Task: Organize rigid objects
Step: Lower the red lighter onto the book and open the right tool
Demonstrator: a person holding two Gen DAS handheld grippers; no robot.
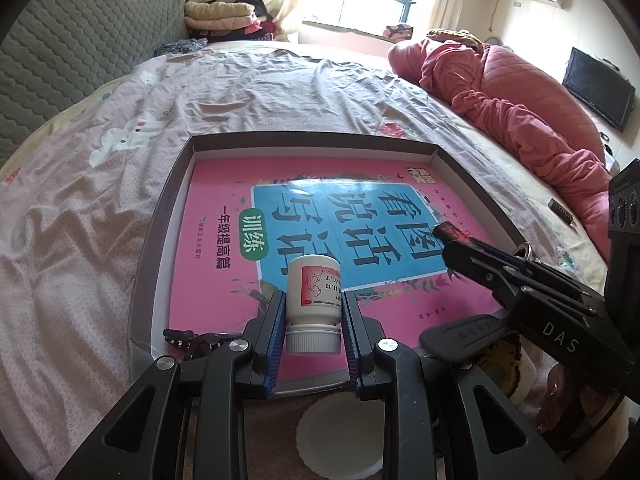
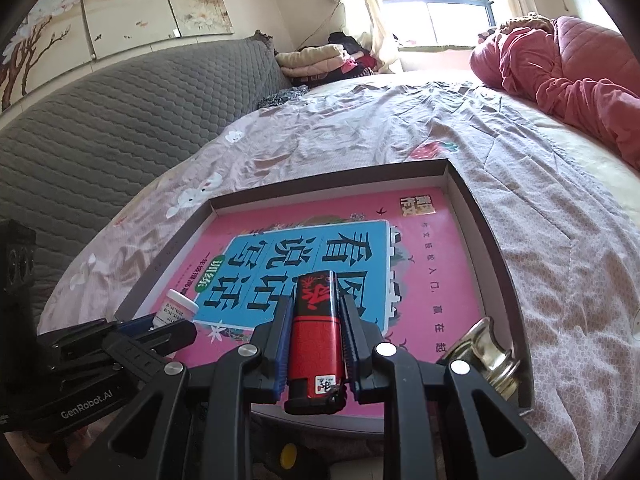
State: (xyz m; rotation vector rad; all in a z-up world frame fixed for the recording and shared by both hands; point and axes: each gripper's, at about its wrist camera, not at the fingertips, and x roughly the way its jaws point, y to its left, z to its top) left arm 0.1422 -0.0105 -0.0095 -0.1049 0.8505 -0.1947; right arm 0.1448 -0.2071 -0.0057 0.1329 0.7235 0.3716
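Left tongs (image 1: 313, 312) clenched on an inverted white pill bottle (image 1: 313, 292), poised above the 6 o'clock edge of the shallow box (image 1: 160, 216) on the bed. Right tongs (image 2: 316, 320) grasping a red-and-black lighter (image 2: 316, 332) over the pink book (image 2: 432, 264) lining that box.

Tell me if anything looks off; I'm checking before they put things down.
Nothing is spilled or broken. One oddity: the left gripper holds the white bottle with its cap toward the camera; the right gripper holds the lighter.

Resting on bed (image 1: 280, 92): tray (image 1: 160, 216) holding book (image 1: 224, 184); bottle (image 1: 314, 292) left of lighter (image 2: 316, 332), both over book.
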